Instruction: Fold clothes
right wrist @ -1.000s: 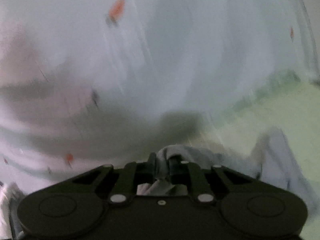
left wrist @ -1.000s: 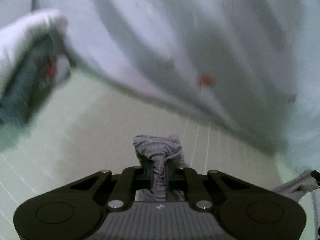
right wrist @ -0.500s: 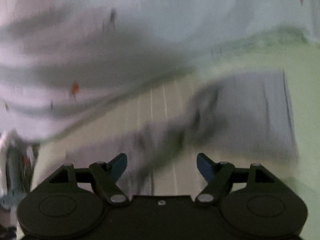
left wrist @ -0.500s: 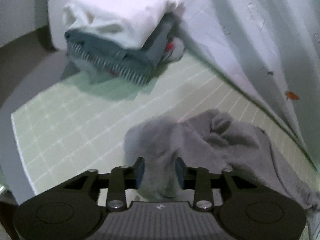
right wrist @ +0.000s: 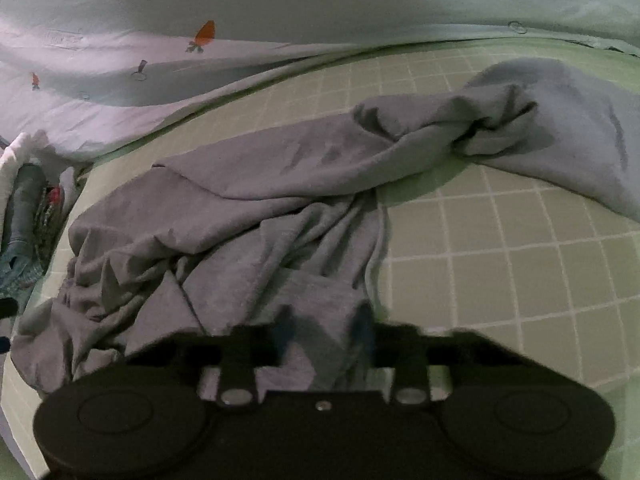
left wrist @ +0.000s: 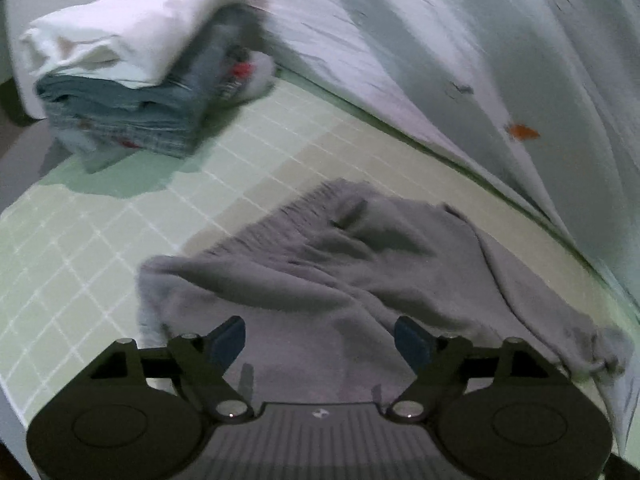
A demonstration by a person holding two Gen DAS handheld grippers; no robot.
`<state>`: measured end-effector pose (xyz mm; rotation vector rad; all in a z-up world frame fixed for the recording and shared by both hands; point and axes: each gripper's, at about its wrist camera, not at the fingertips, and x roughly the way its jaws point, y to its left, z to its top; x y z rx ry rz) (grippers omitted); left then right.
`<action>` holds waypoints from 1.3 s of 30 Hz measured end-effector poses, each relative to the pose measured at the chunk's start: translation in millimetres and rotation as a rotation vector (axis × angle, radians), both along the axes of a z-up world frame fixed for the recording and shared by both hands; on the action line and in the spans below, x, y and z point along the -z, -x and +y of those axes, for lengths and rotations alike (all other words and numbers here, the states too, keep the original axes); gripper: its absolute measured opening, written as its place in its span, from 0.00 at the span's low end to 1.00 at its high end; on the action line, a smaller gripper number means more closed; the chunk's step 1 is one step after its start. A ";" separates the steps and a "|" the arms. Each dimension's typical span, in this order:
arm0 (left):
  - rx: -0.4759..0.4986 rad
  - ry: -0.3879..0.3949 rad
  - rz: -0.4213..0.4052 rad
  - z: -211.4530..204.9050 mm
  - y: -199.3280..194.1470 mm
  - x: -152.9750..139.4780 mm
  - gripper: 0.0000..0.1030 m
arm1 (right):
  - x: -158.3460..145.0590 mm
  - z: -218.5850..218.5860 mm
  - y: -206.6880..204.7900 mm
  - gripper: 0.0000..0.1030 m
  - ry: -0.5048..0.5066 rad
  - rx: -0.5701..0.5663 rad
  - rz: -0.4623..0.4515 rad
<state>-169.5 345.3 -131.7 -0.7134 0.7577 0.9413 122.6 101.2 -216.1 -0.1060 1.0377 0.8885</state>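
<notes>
A crumpled grey garment (left wrist: 340,248) lies spread on the green checked bed sheet (left wrist: 100,240). My left gripper (left wrist: 320,336) hovers low over its near edge. Its jaws are opening wide and the cloth lies under them, with the blue pads (left wrist: 228,338) clear of it. In the right wrist view the same grey garment (right wrist: 260,208) stretches across the sheet (right wrist: 500,260), one part twisted off to the far right. My right gripper (right wrist: 324,328) is at its near edge. Its fingers are blurred as the jaws close on a fold of the grey cloth.
A stack of folded clothes (left wrist: 132,80), white on top of blue-grey, sits at the far left of the bed and shows as the stack of folded clothes (right wrist: 24,208) at the left edge of the right wrist view. A pale duvet (left wrist: 480,40) with small carrot prints is bunched along the far side.
My left gripper let go of the grey garment and opened; the cloth now lies on the sheet. My right gripper let go, opened, dropped towards the bed and is closing on the garment's near edge.
</notes>
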 end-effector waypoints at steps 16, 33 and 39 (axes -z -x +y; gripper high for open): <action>0.133 0.066 0.101 -35.9 -40.3 23.1 0.80 | -29.3 -31.3 -6.9 0.80 0.019 0.069 -0.140; 0.129 0.022 0.142 -44.2 -38.3 7.6 0.81 | -1.4 -0.8 -17.2 0.02 0.103 -0.084 -0.206; 0.119 0.011 0.145 -49.0 -36.6 2.6 0.81 | -10.4 -96.9 -36.2 0.02 0.195 0.114 -0.239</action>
